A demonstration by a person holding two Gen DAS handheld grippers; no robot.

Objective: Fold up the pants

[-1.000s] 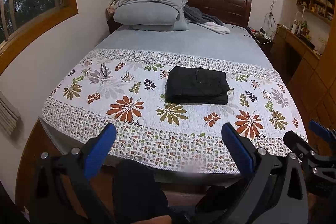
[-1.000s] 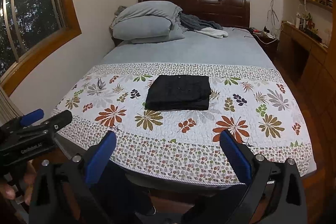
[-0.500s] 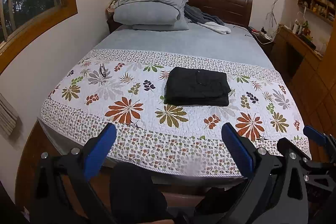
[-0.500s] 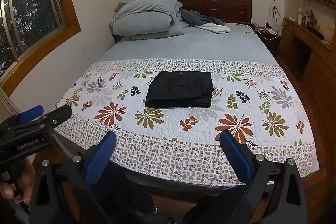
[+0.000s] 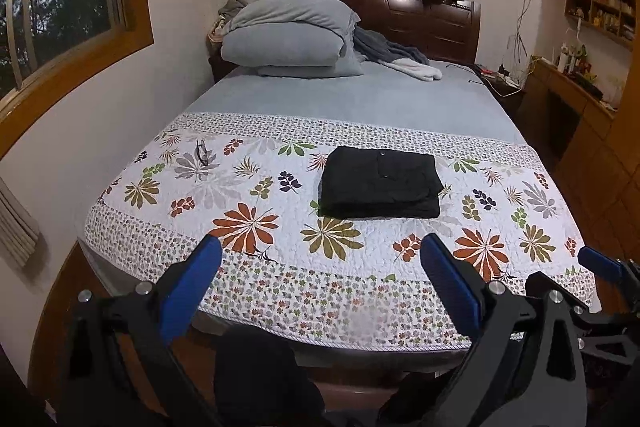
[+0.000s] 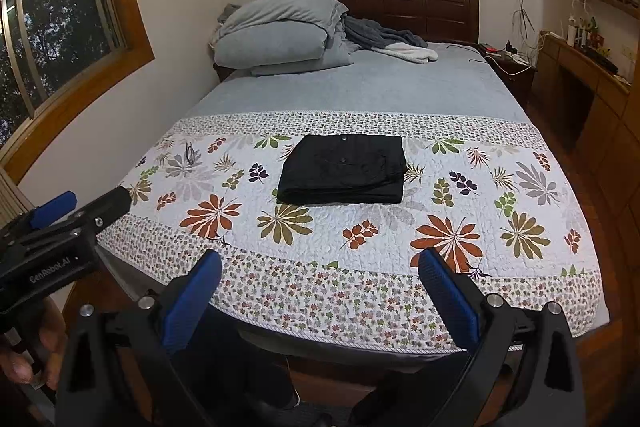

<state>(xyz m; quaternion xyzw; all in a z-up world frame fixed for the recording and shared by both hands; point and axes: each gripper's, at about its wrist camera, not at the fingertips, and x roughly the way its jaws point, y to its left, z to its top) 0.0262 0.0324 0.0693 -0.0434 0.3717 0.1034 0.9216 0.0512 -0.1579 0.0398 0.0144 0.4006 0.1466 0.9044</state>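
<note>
Black pants [image 5: 380, 183] [image 6: 344, 169] lie folded into a neat rectangle on the floral quilt [image 5: 248, 195] [image 6: 460, 211] in the middle of the bed. My left gripper [image 5: 320, 255] hangs open off the foot of the bed, well short of the pants, with nothing between its blue pads. My right gripper [image 6: 318, 263] is likewise open and empty at the foot of the bed. Each gripper also shows at the edge of the other's view, the right gripper [image 5: 600, 263] low on the right and the left gripper [image 6: 54, 205] low on the left above a hand [image 6: 36, 355].
Grey pillows [image 5: 288, 35] and a rumpled blanket [image 5: 396, 57] lie at the headboard. A pair of glasses [image 5: 202, 153] rests on the quilt's left side. A wall with windows runs along the left, and wooden cabinets [image 5: 592, 131] and shelves along the right.
Both grippers have drawn back and risen slightly from the bed, so the folded pants look a little farther off. The pants have not moved.
</note>
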